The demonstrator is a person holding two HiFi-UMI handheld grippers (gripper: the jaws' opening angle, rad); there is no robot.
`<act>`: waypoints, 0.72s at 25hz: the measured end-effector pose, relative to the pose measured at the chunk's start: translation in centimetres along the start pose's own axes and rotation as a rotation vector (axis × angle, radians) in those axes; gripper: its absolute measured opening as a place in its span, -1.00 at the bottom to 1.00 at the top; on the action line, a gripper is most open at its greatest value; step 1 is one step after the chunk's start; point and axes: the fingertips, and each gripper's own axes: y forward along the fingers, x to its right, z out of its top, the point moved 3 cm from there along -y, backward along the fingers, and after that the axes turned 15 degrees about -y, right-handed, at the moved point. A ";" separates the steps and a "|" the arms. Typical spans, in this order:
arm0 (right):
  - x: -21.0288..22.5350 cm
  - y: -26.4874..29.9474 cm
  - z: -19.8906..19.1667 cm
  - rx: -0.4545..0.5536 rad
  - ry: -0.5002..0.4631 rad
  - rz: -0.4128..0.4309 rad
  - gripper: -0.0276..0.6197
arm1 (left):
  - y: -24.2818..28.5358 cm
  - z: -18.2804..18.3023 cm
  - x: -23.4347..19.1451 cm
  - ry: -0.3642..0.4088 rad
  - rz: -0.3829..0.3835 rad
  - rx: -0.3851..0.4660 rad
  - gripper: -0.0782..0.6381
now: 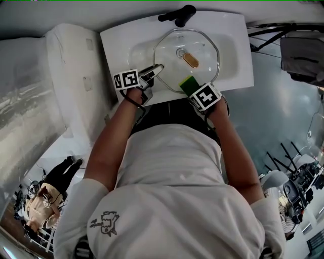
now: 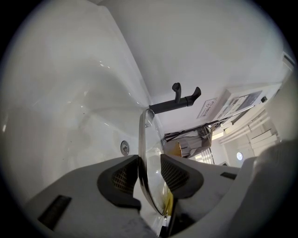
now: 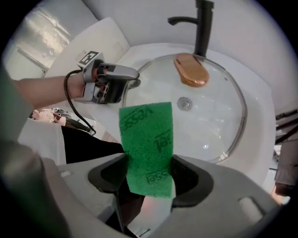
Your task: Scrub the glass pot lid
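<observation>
Left tongs (image 1: 157, 69) clamp glass lid (image 1: 202, 50) by rim, right tongs (image 3: 149, 174) hold green sponge (image 3: 146, 135)

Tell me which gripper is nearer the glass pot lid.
Left. The left gripper is clamped on the glass pot lid at its left rim; the right gripper holds a green sponge by the lid's near edge.

1. My head camera looks steeply down over the person's shoulders onto the white sink (image 1: 116, 45), with the black faucet (image 1: 177, 15) at the top.
2. My left gripper camera sits very close, edge-on to the glass pot lid (image 2: 145, 153), facing the faucet (image 2: 179, 98).
3. My right gripper camera looks from the sink's near side past the green scrub pad (image 3: 146, 144), across the lid (image 3: 209, 116).
4. All three share lid, sink and faucet. The head and right gripper views both catch the left gripper (image 1: 158, 68) (image 3: 135, 80).
</observation>
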 end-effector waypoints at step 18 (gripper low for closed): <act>14.9 -5.4 2.2 0.108 0.024 -0.084 0.00 | 0.1 0.1 -0.1 -0.028 0.017 0.021 -0.37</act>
